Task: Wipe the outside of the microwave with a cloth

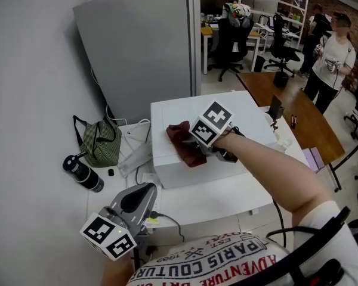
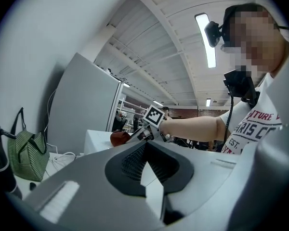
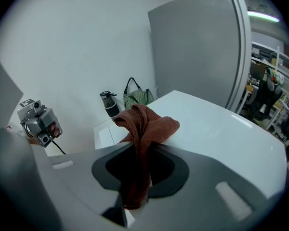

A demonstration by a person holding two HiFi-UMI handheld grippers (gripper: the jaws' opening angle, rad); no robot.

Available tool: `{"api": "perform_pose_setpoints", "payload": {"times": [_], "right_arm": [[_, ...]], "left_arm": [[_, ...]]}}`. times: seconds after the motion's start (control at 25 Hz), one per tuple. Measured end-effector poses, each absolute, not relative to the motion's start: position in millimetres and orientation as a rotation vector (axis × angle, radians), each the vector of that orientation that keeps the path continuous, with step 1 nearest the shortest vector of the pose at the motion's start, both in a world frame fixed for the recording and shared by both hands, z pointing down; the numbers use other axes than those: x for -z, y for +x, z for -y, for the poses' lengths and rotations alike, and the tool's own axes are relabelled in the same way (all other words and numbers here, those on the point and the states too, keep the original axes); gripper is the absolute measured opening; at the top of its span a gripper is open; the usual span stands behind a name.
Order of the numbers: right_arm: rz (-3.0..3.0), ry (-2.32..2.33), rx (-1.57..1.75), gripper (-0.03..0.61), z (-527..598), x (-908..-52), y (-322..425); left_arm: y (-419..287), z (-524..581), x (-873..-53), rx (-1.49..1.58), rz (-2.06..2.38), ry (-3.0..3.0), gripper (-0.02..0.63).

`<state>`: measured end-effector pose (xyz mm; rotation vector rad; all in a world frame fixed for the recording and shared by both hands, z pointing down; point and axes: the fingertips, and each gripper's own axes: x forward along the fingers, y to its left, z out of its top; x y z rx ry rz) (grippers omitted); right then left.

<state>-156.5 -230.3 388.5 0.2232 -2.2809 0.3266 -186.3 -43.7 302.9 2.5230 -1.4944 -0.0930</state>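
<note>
The right gripper (image 3: 135,177) pinches the red-brown cloth (image 3: 149,124) on top of the white microwave (image 1: 244,109) at 12 o'clock. The cloth looks soft, light and floppy, so its bunched middle seems best to hold. The left gripper (image 2: 144,147) sits at 7 o'clock, jaws together on nothing.

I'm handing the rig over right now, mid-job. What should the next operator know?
Right gripper: shut on the cloth, which lies on top of the microwave, toward its left side.
Left gripper: shut, empty, held low by the body, off the microwave.
Done: wiping of the top is under way; how much is covered cannot be told.
Left: probably the rest of the top, then the sides and front.
</note>
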Motion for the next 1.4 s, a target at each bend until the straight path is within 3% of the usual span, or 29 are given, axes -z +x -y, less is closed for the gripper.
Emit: {"api": "perform_pose_setpoints", "payload": {"times": [0.88, 1.16, 1.4], "right_arm": [[2.259, 0.635, -0.674, 0.060, 326.9, -388.6, 150.9], [2.329, 0.564, -0.723, 0.060, 326.4, -383.8, 162.1], [2.466, 0.384, -0.715, 0.058, 310.3, -341.7, 112.9]], "left_arm": [[11.6, 159.5, -306.9, -0.026, 1.022, 2.726, 0.006], [51.6, 178.5, -306.4, -0.049, 0.996, 2.741, 0.005], [46.2, 173.7, -302.6, -0.051, 1.045, 2.736, 0.006]]}}
